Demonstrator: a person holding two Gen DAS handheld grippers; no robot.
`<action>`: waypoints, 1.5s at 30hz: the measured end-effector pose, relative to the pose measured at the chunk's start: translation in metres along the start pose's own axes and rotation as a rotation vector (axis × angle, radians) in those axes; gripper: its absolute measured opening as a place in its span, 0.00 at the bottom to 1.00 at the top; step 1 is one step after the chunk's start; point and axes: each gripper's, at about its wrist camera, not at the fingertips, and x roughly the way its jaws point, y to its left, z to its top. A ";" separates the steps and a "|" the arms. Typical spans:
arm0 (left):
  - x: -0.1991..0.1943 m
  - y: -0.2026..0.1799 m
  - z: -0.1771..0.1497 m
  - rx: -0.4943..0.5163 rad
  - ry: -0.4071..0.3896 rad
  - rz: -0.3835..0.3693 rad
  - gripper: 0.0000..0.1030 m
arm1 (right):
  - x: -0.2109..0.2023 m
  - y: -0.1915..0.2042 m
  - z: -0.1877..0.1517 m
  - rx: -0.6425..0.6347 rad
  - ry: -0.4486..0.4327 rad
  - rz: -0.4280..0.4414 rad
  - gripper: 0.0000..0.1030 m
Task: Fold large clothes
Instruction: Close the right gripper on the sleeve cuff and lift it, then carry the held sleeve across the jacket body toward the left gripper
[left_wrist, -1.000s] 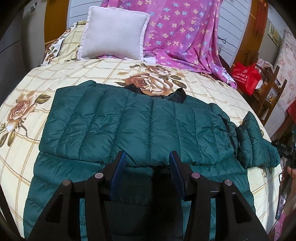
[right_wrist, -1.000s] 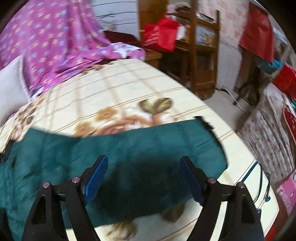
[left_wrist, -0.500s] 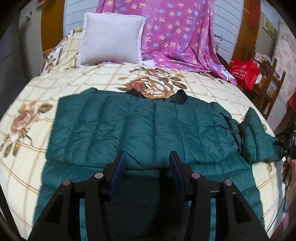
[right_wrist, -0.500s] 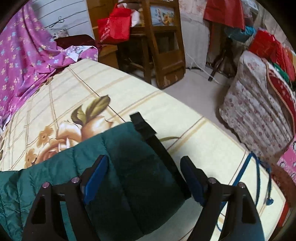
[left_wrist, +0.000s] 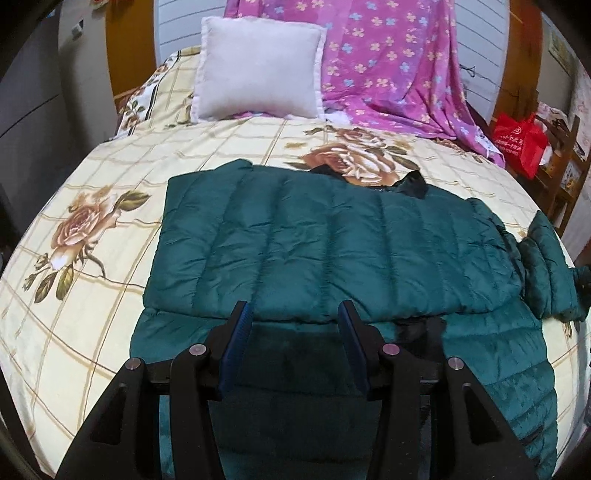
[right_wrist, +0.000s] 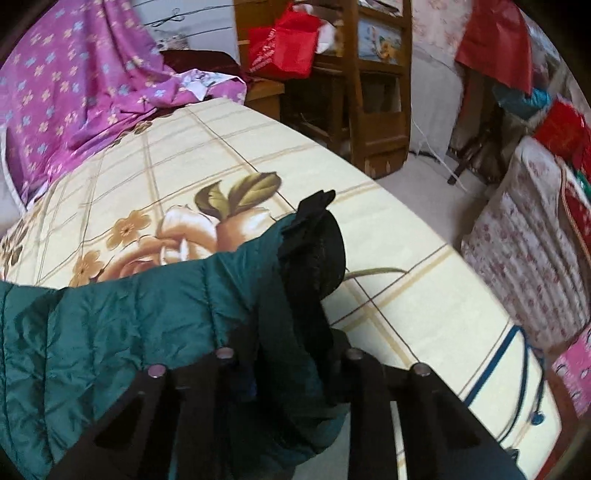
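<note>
jacket (left_wrist: 332, 254): big teal puffer, spread flat across the bed (left_wrist: 92, 258), one side already folded in over the body so it lies as a wide quilted slab. collar end points toward the pillow (left_wrist: 258, 66).

sleeve (right_wrist: 155, 317): this is the bit i've got. in the right wrist view it's lifted off the bedspread, with the black cuff (right_wrist: 317, 254) flopping out past my grip.

right tongs (right_wrist: 284, 376): clenched on the sleeve just behind the cuff. the tips are buried in fabric, but the cloth bunches right where they meet. grabbing near the cuff makes sense, that way the whole sleeve should trail along when i carry it over the body.

left tongs (left_wrist: 295, 325): released, blue pads apart with nothing between them, hovering over the near hem. i reckon it's parked there to pin the body down if the puffer slides.

next bit: lay the sleeve across the folded slab, i'd guess. slippery shell, so it'll probably want to slide.

background: purple flowery sheet (left_wrist: 399, 59) draped behind, red bag (left_wrist: 521, 144) off by the wooden shelf.
</note>
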 end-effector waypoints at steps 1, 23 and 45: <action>0.000 0.002 0.000 0.000 -0.002 0.005 0.29 | -0.004 0.000 0.000 0.000 -0.008 0.001 0.21; -0.024 0.014 0.005 -0.040 -0.040 -0.046 0.29 | -0.133 0.059 0.014 -0.104 -0.141 0.258 0.20; -0.047 0.060 0.017 -0.148 -0.091 -0.058 0.29 | -0.216 0.324 -0.033 -0.436 -0.014 0.670 0.18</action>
